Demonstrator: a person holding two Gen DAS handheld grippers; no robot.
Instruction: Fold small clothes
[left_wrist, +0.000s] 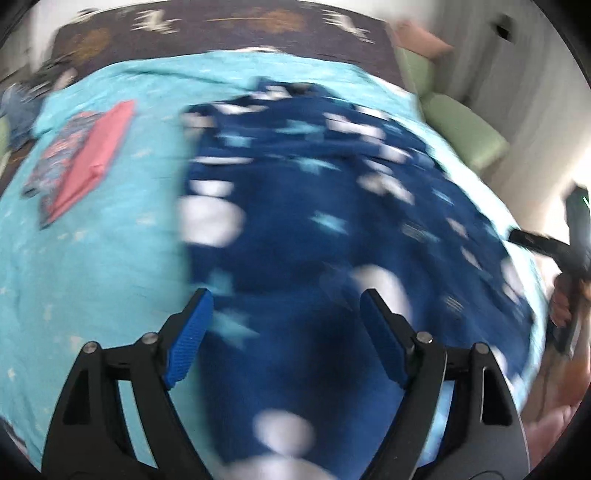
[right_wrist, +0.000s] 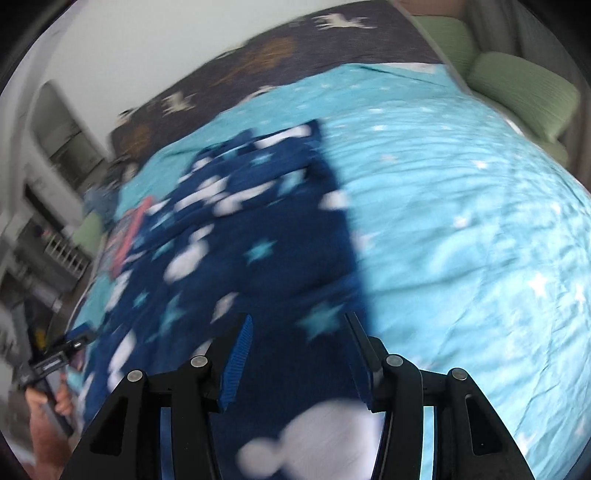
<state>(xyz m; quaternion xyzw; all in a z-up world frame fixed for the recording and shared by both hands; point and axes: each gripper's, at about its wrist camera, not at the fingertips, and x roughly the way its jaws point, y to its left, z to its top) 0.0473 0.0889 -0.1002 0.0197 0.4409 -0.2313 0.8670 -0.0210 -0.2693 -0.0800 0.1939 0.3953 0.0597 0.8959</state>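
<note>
A navy garment (left_wrist: 295, 229) with white blobs and pale-blue stars lies spread on a turquoise bedspread (left_wrist: 110, 258); both views are smeared by motion. My left gripper (left_wrist: 285, 295) hovers over the garment's near left part, its blue pads wide apart with nothing pinched between them. In the right wrist view the same garment (right_wrist: 258, 229) runs up the middle, its right edge along the bare bedspread (right_wrist: 461, 221). My right gripper (right_wrist: 299, 321) hangs over the garment's near right edge, open, with cloth only beneath it.
A folded pink and patterned pile (left_wrist: 81, 158) rests at the far left of the bed. Green cushions (left_wrist: 461, 129) line the right side. A dark patterned blanket (left_wrist: 221, 29) covers the far end. A hand (left_wrist: 561, 302) grips the other tool's handle.
</note>
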